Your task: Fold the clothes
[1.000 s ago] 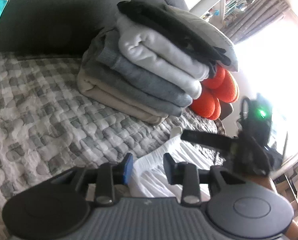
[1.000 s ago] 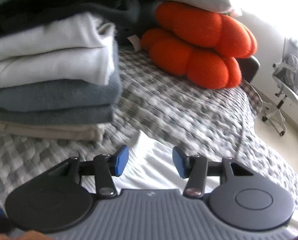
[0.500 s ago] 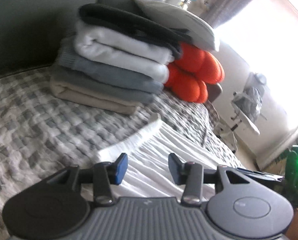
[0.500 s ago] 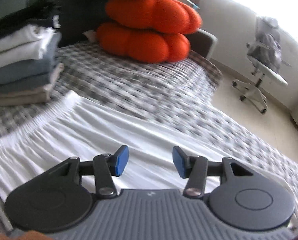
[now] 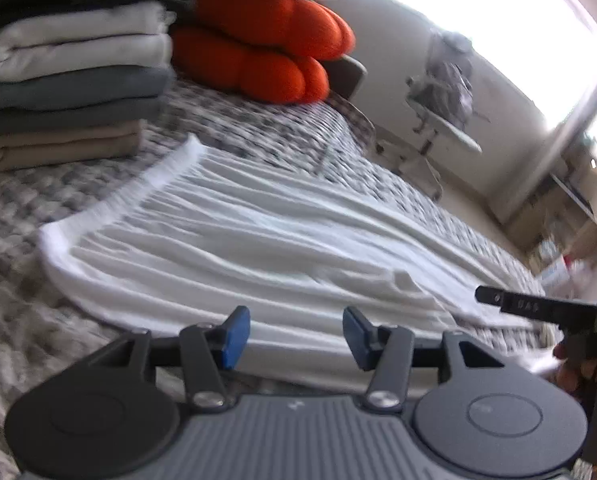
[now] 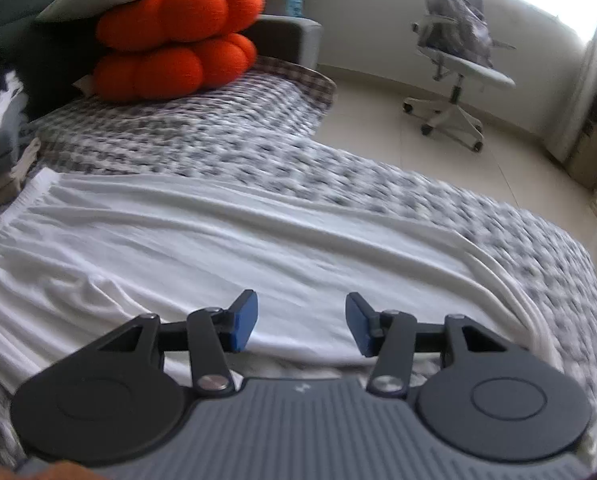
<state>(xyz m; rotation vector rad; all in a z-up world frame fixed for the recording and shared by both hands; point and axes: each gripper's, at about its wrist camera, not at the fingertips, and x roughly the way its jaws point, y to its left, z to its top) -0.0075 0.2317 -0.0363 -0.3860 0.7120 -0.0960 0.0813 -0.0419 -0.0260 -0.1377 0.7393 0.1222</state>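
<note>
above the spread white garment [image 6: 258, 240], left gripper [image 5: 294, 332] jaws are opening, right gripper [image 6: 300, 326] parted, both empty; next, grasp an edge to fold.

White garment [image 6: 226, 248]: thin cloth, matt, finely pleated. Checked bed cover [image 6: 438, 204] beneath it: quilted cloth, puckered, rough. Orange cushions [image 6: 170, 40] beyond the garment: plush, fuzzy. Gripper bodies: matt ribbed grey plastic; screws on the arms shiny metal.

Folded stack [image 5: 70, 80], orange cushions [image 6: 170, 44] block bed's far end.
</note>
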